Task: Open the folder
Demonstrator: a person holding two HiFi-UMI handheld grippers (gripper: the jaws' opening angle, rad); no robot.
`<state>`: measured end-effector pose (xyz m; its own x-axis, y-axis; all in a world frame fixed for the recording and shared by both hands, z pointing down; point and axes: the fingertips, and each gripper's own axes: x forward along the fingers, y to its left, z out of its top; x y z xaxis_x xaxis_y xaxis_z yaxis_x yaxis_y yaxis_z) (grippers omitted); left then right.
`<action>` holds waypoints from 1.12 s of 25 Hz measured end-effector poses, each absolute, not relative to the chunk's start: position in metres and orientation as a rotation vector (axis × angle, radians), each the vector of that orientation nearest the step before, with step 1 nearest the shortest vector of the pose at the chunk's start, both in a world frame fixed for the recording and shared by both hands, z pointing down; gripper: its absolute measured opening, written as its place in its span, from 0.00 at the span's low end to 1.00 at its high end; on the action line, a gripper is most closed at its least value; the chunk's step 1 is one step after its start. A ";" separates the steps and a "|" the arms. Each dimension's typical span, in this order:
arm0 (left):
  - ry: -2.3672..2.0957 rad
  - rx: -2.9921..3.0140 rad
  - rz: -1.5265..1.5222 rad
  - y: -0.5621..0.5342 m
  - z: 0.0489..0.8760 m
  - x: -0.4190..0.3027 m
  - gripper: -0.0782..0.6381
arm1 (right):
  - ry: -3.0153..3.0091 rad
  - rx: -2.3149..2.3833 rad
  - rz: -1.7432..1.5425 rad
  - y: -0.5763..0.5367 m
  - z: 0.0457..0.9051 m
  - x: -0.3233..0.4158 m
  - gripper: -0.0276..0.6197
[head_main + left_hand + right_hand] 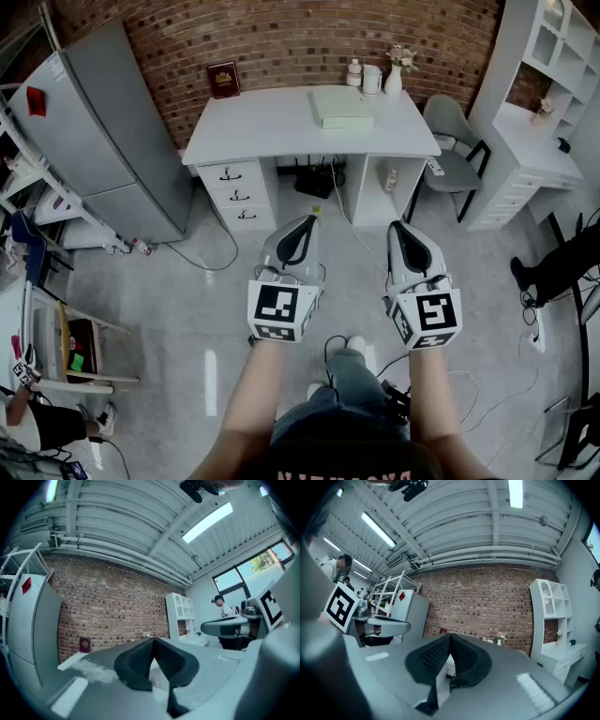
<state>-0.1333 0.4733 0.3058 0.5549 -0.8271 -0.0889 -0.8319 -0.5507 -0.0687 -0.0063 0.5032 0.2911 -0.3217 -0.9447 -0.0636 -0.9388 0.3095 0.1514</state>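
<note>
Not started yet. Near: held left tongs and right tongs level above the floor, side by side, both clenched tight on nothing. Far: spotted the folder flat and closed on the white tabletop, right of centre, well apart from both tongs. Still had to approach, grip the cover and swing it open. Found the folder in the head view only; missed it in both gripper views. Confirmed tips pressed together only in the gripper views, and picked up the ceiling and a person at far right.
</note>
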 end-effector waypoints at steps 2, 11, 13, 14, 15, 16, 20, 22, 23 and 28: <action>1.433 -2.678 0.069 0.481 0.304 -0.133 0.11 | -2.509 1.816 -0.249 0.511 0.289 -0.005 0.04; 1.466 -2.656 0.066 0.474 0.304 -0.109 0.11 | -2.531 1.782 -0.251 0.505 0.293 0.018 0.04; 1.473 -2.648 0.061 0.465 0.306 -0.099 0.11 | -2.544 1.780 -0.252 0.494 0.295 0.029 0.04; 1.480 -2.644 0.059 0.460 0.307 -0.094 0.11 | -2.554 1.781 -0.251 0.487 0.295 0.034 0.04; 1.489 -2.641 0.059 0.453 0.308 -0.089 0.11 | -2.568 1.780 -0.247 0.480 0.295 0.040 0.04; 1.498 -2.640 0.059 0.446 0.309 -0.084 0.11 | -2.582 1.776 -0.241 0.472 0.295 0.045 0.04; 1.531 -2.620 0.060 0.409 0.308 -0.061 0.11 | -2.612 1.734 -0.240 0.431 0.294 0.067 0.04; 1.550 -2.606 0.070 0.390 0.305 -0.048 0.11 | -2.626 1.702 -0.245 0.411 0.294 0.078 0.04; 1.561 -2.599 0.075 0.380 0.304 -0.042 0.11 | -2.631 1.687 -0.250 0.401 0.294 0.084 0.04; 1.608 -2.578 0.084 0.342 0.301 -0.009 0.11 | -2.670 1.626 -0.255 0.362 0.289 0.116 0.04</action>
<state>-0.0091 0.3424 0.3011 0.4401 -0.8922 -0.1011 -0.8979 -0.4364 -0.0575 0.1156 0.3616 0.2891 -0.4626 -0.8829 -0.0804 -0.8822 0.4493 0.1410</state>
